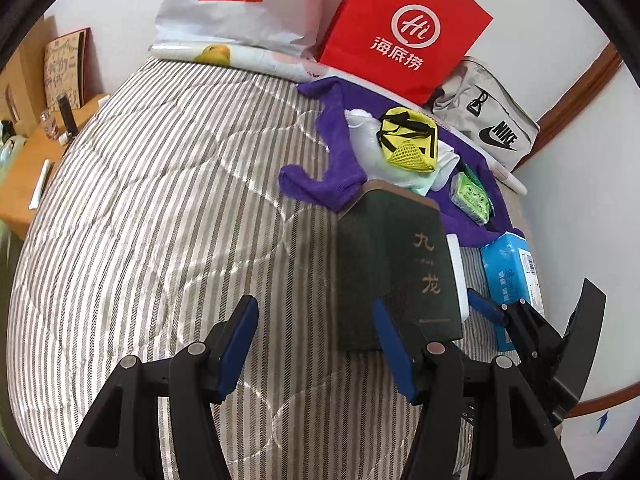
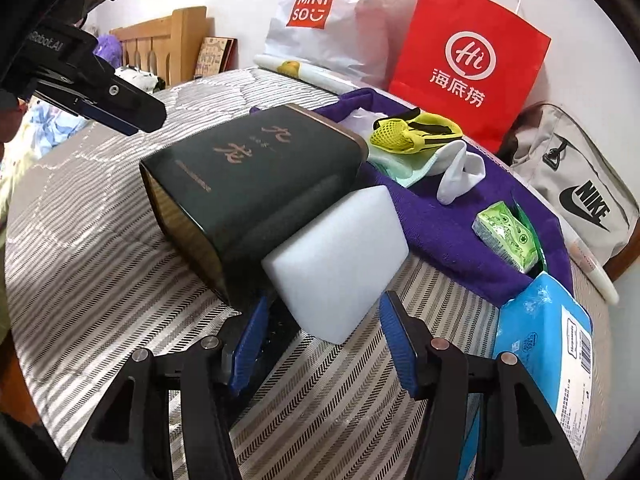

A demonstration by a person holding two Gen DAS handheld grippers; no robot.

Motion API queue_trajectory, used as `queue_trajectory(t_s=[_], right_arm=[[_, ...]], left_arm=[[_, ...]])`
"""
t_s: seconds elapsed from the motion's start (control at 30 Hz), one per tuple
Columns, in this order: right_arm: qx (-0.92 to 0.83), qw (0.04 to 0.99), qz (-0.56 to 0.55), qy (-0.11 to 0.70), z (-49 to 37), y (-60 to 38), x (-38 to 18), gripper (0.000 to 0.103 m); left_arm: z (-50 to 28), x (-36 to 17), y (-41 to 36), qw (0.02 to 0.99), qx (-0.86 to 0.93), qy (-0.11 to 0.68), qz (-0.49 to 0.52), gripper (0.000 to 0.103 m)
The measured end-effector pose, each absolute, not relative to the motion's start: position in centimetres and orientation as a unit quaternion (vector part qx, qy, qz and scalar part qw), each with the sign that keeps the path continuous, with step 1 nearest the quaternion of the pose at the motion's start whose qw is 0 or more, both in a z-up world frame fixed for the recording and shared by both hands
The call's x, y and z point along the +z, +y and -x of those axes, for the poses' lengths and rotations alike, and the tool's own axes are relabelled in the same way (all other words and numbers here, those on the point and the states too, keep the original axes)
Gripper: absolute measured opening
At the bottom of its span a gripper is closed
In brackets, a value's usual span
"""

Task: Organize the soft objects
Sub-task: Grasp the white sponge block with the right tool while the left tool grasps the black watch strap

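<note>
Right gripper [image 2: 320,336]: jaws wide, holding nothing, white foam block [image 2: 340,260] between them, long axis running ahead toward dark box [image 2: 252,184]. Left gripper [image 1: 316,344]: open, empty, farther off. Block location: bed [image 2: 100,240], right side.

White foam block [image 1: 458,276] mostly hidden behind dark green box [image 1: 396,264].
</note>
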State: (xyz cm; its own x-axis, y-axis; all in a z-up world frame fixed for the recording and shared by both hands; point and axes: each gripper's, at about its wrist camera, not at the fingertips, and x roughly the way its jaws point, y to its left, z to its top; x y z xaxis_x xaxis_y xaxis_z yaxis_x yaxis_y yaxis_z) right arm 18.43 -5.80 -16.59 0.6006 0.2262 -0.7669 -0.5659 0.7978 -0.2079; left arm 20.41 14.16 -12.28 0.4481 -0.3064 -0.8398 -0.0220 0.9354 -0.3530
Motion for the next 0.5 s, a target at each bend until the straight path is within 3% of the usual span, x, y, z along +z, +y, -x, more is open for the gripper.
queue_trajectory(t_s=[0.07, 0.17, 0.5], right_arm=[[0.229, 0.867, 0.225, 0.382, -18.4, -5.7, -16.8, 0.056], [0.224, 0.872, 0.217, 0.378, -18.5, -5.8, -16.9, 0.046], [0.235, 0.883, 0.148, 0.378, -17.4, -8.6, -14.8, 0.043]], left_arm=[[-20.2, -12.3, 14.1, 0.836, -0.084, 0.519, 0.158, 0.058], [-20.0, -12.4, 13.8, 0.836, -0.083, 0.52, 0.157, 0.058], [-18.3, -12.4, 12.7, 0.835, -0.08, 0.522, 0.153, 0.058]])
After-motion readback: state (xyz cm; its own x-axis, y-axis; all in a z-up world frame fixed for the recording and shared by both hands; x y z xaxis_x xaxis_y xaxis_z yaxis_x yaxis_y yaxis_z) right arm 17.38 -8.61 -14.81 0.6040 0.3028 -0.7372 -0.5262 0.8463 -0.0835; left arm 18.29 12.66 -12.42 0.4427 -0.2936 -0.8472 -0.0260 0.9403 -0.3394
